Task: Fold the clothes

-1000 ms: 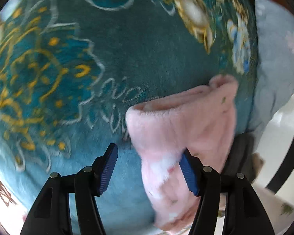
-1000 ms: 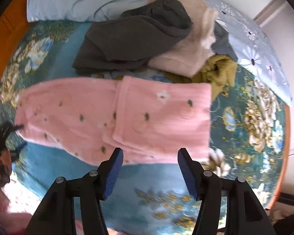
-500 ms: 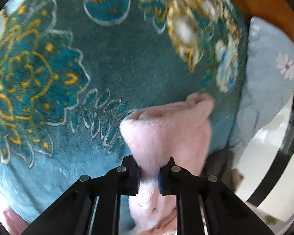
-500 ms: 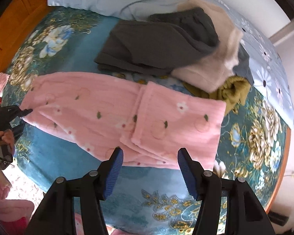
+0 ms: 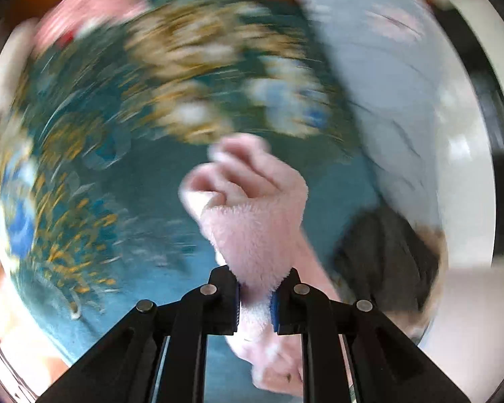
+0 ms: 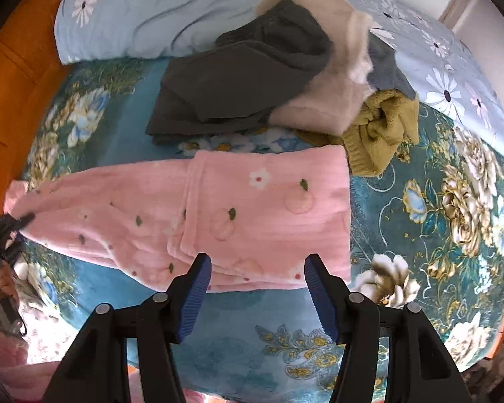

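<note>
The left gripper was clenched on one end of the pink fleece pajama pants, the fabric bunched between its fingers at lower centre of a motion-blurred view. The pants lay stretched across the middle of the teal floral bedspread. The right gripper hovered released over their near edge. Above lay grey, cream and olive garments.

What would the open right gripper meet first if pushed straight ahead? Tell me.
Probably the near edge of the pink fleece pants, folded on the floral blanket; the right gripper points there, though depth is unclear.
</note>
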A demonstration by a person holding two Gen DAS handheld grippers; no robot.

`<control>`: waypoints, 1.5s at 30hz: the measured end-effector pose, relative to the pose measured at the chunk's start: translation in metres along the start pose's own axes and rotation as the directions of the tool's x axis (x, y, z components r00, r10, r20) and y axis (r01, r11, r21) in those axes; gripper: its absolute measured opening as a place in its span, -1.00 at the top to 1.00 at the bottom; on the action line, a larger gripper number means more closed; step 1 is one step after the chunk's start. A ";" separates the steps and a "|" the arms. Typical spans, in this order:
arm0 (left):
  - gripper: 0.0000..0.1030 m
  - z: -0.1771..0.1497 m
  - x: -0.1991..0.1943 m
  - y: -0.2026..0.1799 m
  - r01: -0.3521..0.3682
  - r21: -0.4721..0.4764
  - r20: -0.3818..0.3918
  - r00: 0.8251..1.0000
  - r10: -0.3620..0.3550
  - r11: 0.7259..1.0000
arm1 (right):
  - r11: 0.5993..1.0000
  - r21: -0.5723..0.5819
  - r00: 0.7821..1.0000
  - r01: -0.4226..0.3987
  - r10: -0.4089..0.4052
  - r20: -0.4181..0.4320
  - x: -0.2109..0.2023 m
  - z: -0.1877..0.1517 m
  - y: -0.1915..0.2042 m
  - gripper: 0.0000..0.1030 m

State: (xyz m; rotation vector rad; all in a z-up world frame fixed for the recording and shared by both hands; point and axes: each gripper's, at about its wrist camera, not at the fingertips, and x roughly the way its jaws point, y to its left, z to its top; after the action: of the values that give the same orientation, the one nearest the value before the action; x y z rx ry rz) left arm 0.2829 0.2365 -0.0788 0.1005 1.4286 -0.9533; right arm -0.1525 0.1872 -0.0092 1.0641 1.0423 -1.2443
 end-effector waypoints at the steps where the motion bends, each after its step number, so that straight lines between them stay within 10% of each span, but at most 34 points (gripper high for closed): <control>1: 0.74 -0.009 -0.004 -0.027 0.004 0.074 0.005 1.000 -0.004 0.997 | 1.000 0.001 1.000 -0.010 0.010 0.012 -0.002 0.000 -0.006 -0.20; 12: 0.72 -0.182 0.030 -0.266 0.036 0.620 -0.123 0.991 0.052 0.784 | 0.999 0.045 0.998 -0.004 0.001 0.062 -0.005 -0.025 -0.123 -0.20; 23: 0.61 -0.327 0.105 -0.320 -0.042 0.777 -0.210 0.924 0.321 0.629 | 0.982 0.188 0.999 0.016 -0.021 0.025 -0.001 -0.059 -0.237 -0.20; 27: -0.18 -0.331 0.108 -0.321 -0.035 0.745 -0.254 0.909 0.332 0.667 | 0.975 0.219 0.999 0.017 -0.023 0.024 -0.002 -0.065 -0.250 -0.20; 34: -0.21 -0.293 0.071 -0.298 0.036 0.662 -0.299 0.929 0.219 0.748 | 0.975 0.220 0.999 -0.031 0.028 0.015 0.011 -0.058 -0.232 -0.20; 40: -0.23 -0.207 0.039 -0.200 -0.177 0.418 -0.208 0.936 0.284 0.891 | 0.957 0.200 0.977 -0.210 0.214 0.000 0.037 -0.035 -0.186 -0.20; 45: -0.23 -0.174 0.018 -0.133 -0.255 0.267 -0.221 0.922 0.317 0.929 | 0.933 0.116 0.939 -0.340 0.343 -0.008 0.055 0.001 -0.137 -0.23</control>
State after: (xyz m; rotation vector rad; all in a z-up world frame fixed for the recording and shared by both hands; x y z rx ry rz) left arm 0.0635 0.2437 -0.0672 0.6176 1.4842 -0.8807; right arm -0.2863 0.1715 -0.0691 1.2926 0.7716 -1.0153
